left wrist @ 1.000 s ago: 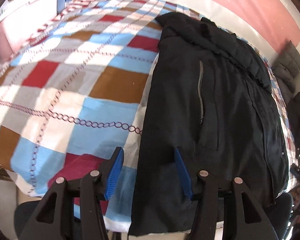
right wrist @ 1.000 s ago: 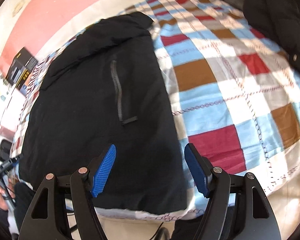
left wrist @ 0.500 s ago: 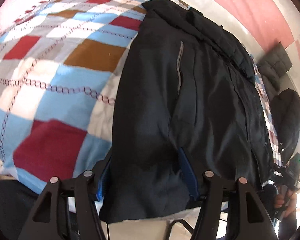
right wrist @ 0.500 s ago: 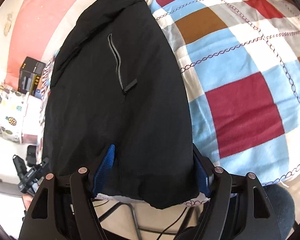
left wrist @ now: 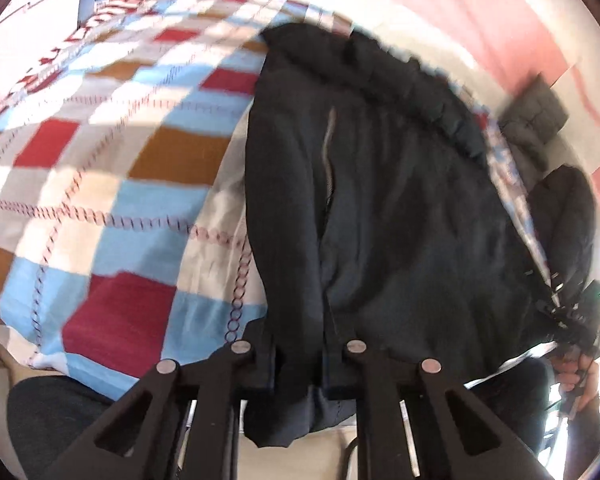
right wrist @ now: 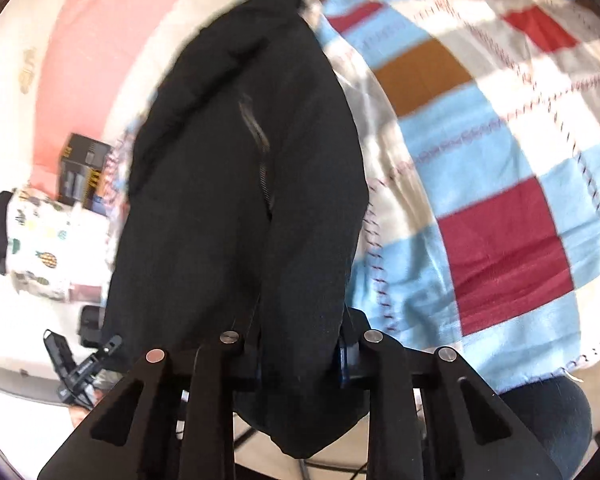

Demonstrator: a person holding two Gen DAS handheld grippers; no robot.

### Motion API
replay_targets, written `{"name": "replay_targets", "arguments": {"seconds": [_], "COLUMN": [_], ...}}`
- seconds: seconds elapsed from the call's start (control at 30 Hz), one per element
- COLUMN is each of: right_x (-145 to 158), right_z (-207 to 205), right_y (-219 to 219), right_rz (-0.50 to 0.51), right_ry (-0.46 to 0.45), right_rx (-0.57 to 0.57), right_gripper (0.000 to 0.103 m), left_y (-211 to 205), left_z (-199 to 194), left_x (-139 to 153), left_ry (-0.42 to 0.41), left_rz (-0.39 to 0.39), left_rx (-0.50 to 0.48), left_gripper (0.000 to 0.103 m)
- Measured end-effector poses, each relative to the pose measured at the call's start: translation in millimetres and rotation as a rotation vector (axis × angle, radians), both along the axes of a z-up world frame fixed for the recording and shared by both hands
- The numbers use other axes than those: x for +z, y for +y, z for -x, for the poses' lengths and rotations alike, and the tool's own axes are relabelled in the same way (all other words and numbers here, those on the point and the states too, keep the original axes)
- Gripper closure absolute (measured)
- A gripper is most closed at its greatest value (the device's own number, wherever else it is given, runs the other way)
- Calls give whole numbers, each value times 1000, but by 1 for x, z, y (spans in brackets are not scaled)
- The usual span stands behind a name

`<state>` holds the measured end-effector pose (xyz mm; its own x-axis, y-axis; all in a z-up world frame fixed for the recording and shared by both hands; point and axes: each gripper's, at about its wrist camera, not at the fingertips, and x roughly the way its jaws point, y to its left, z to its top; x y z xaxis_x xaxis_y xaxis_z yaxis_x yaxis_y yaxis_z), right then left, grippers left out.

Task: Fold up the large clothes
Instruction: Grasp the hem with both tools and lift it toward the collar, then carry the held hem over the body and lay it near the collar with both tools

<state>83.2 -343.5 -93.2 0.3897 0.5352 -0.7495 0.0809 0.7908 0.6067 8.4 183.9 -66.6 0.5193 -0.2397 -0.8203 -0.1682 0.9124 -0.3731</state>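
1. Your left gripper [left wrist: 298, 354] is clamped on the jacket [left wrist: 400, 208] hem at 6 o'clock.
2. Your right gripper [right wrist: 300, 354] likewise pinches the hem.
3. The jacket lies along the bed [left wrist: 112, 184], collar toward 12 o'clock.

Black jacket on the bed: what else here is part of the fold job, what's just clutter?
In the job:
black jacket
left gripper, shut on its hem
right gripper, shut on its hem
checked bedspread under it

Lying about:
second dark coat
black box
pineapple-print fabric
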Motion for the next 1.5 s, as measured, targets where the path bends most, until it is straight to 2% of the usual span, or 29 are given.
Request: {"name": "replay_targets", "arguments": {"seconds": [0.07, 0.23, 0.33, 0.5, 0.63, 0.77, 0.93, 1.13, 1.33, 1.5], "right_x": [20, 51, 62, 72, 74, 92, 127, 165, 175, 151], "right_z": [6, 23, 41, 64, 62, 49, 9, -75, -180, -268], "right_y": [0, 1, 0, -4, -5, -4, -10, -10, 2, 14], "right_rz": [-5, 15, 14, -38, -70, -121, -163, -146, -147, -130], "right_ry": [-45, -105, -122, -132, -129, -180, -272, -356, -335, -255], "right_rx": [9, 34, 43, 20, -3, -18, -33, -33, -47, -70], "right_gripper": [78, 80, 80, 80, 80, 80, 80, 80, 79, 79], "left_y": [7, 16, 20, 30, 32, 33, 44, 49, 57, 58], "left_z": [6, 22, 34, 52, 50, 37, -11, -92, -195, -287], "left_x": [17, 46, 59, 72, 77, 99, 136, 168, 168, 147], "left_ry": [-45, -106, -129, -148, -166, -236, -344, -428, -419, -339], "left_rz": [33, 57, 64, 120, 167, 194, 218, 211, 202, 169], "left_rx": [7, 22, 28, 42, 59, 66, 77, 72, 96, 121], "left_gripper": [88, 89, 89, 89, 89, 89, 89, 89, 88, 88]}}
